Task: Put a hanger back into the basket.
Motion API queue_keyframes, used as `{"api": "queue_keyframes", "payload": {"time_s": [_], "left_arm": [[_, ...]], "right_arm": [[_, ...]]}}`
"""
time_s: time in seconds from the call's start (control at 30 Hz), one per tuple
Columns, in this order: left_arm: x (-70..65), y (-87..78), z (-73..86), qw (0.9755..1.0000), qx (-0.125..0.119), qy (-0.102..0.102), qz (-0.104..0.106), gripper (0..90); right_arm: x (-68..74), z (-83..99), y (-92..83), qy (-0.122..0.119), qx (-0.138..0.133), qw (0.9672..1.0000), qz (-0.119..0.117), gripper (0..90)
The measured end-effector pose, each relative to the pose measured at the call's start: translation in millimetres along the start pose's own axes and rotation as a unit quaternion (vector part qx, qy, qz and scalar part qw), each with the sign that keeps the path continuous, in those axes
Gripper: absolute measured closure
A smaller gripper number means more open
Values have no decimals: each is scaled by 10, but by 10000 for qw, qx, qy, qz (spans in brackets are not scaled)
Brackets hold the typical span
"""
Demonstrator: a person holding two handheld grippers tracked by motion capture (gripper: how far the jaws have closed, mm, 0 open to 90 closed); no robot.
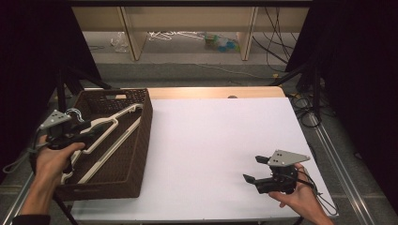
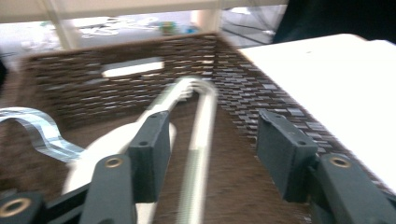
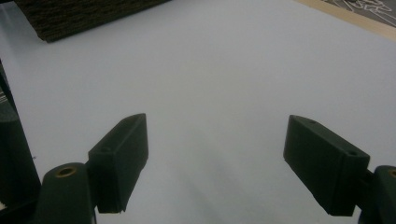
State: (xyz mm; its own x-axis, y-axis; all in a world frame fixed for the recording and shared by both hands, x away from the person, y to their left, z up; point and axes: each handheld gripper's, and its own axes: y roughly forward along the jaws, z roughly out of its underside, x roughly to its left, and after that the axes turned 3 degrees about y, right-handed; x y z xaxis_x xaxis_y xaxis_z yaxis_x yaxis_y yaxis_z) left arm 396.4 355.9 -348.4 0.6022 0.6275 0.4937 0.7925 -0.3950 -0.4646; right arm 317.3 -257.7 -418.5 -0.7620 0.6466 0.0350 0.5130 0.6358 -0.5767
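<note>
Hanger white, lies slanted inside brown basket at left of high view. Left tongs spread, hanger bar between jaws but untouched. Right tongs spread over bare desk. Risk: metal hook may catch basket weave, or jaw snag bar and drag hanger out.

Brown woven wicker basket; smooth white plastic hanger; matt white tabletop.
</note>
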Motion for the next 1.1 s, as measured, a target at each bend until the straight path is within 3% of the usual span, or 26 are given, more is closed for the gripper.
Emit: {"api": "queue_keyframes", "payload": {"time_s": [0.07, 0.47, 0.5, 0.53, 0.73, 0.93, 0.97, 1.0, 1.03, 1.1], "left_arm": [[-91, 32, -92, 9999, -50, 105, 56, 399], [-635, 80, -503, 9976, -632, -188, 218, 288], [-1000, 86, -536, 9669, -717, -2424, 350, 279], [-1075, 83, -566, 9630, -697, -2578, 374, 269], [-1274, 115, -675, 9669, -849, -2335, 574, 216], [-1474, 94, -751, 9639, -1004, -2371, 676, 174], [-1507, 91, -761, 9655, -1014, -2300, 685, 171], [-1549, 88, -772, 9655, -1022, -2289, 704, 170], [-1595, 90, -783, 9640, -1023, -2335, 753, 170], [-1673, 89, -801, 9652, -1042, -2270, 777, 170]], "right_arm": [[3, 3, 0, 5, -9, 10000, 5, 232], [-4, 18, 3, 77, -119, 9999, 35, 219], [-3, 18, 4, 90, -136, 9999, 45, 215], [1, 18, 3, 124, -138, 9998, 36, 211], [1, 23, 14, 103, -277, 9996, 1, 167], [6, 28, 23, 118, -408, 9991, -34, 165], [3, 30, 24, 90, -437, 9990, -27, 165], [6, 32, 27, 103, -453, 9989, -8, 165], [7, 34, 28, 101, -448, 9989, -10, 165], [14, 39, 32, 89, -422, 9991, -38, 165]]}}
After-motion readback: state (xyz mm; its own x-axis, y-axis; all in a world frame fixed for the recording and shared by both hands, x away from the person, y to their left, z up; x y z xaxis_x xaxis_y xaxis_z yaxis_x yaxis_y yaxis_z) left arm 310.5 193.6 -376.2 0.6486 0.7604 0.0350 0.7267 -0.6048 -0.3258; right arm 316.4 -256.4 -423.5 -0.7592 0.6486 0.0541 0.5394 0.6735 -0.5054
